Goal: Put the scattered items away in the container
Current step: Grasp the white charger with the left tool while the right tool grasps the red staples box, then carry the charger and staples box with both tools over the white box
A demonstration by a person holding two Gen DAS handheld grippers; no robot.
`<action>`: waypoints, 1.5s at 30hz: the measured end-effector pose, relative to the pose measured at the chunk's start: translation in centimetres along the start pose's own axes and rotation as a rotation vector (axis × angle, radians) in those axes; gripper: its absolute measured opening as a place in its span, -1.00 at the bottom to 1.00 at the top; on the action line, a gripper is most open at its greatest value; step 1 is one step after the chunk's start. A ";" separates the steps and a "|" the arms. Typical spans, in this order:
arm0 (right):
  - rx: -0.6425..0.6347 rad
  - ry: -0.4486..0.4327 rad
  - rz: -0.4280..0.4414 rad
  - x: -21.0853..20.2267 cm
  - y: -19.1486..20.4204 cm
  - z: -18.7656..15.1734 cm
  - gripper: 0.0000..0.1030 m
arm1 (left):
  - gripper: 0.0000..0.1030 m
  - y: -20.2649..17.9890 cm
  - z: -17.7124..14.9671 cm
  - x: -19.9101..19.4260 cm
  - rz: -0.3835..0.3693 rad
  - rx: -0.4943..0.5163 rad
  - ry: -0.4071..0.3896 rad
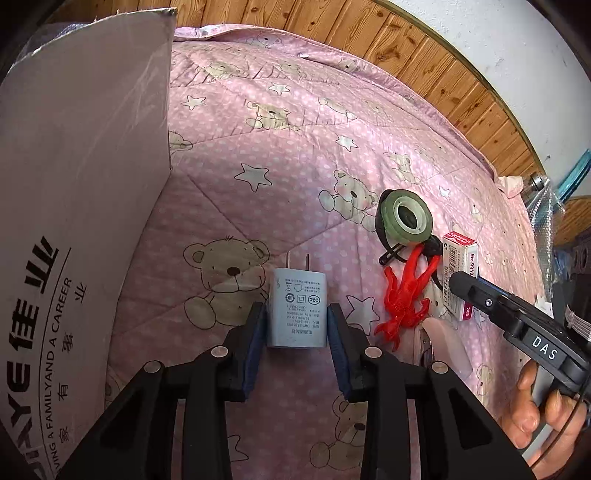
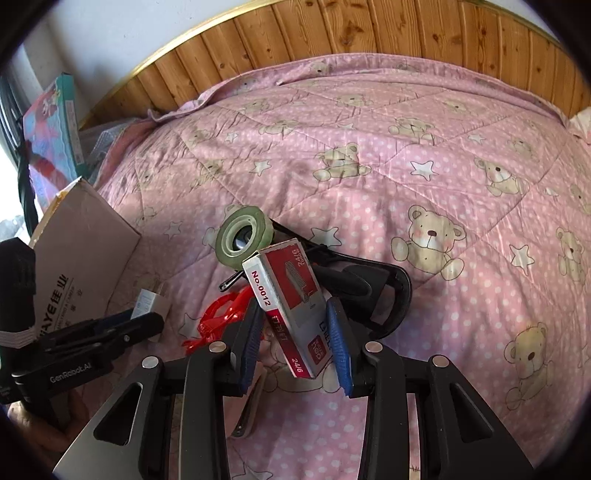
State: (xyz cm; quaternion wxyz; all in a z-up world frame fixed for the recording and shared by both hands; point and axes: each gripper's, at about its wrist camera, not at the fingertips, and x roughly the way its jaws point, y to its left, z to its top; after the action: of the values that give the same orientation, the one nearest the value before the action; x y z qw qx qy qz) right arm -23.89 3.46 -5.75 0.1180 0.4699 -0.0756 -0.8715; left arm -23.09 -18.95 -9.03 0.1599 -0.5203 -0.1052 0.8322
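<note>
A pink quilt printed with teddy bears and white stars covers a bed, with wooden wall panelling running behind it. A cardboard box with printed lettering stands on the quilt, and everything else lies to the right of it.

Nearest the box is a grey phone charger, flat on the quilt with its two prongs pointing away from the camera. The left gripper has its jaws spread around the charger's lower half, one blue pad on each side; whether the pads actually touch its sides I cannot tell.

Farther from the box sits a small heap: a roll of greenish tape lying tilted, a red plastic lobster toy just below it, and a black hair clip poking out between them. A black curved object lies under the far side of the heap; I cannot make out what it is.

At the end of the heap farthest from the box is a red-and-white staple box, marked "No.0012" and tilted. The right gripper straddles it, jaws parted, with the right blue pad against its edge and the left pad close beside it. A hand holds that gripper's handle.
</note>
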 end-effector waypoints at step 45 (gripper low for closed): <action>0.126 -0.007 0.161 -11.4 4.6 -12.3 -0.71 | -0.35 -5.3 -7.9 -12.7 0.076 0.130 -0.114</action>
State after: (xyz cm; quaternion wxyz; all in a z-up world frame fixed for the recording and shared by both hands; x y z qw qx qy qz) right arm -6.94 1.93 -2.22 0.1575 0.4660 -0.1682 -0.8543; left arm -10.01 -18.73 -0.04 0.1555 -0.4642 -0.0402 0.8711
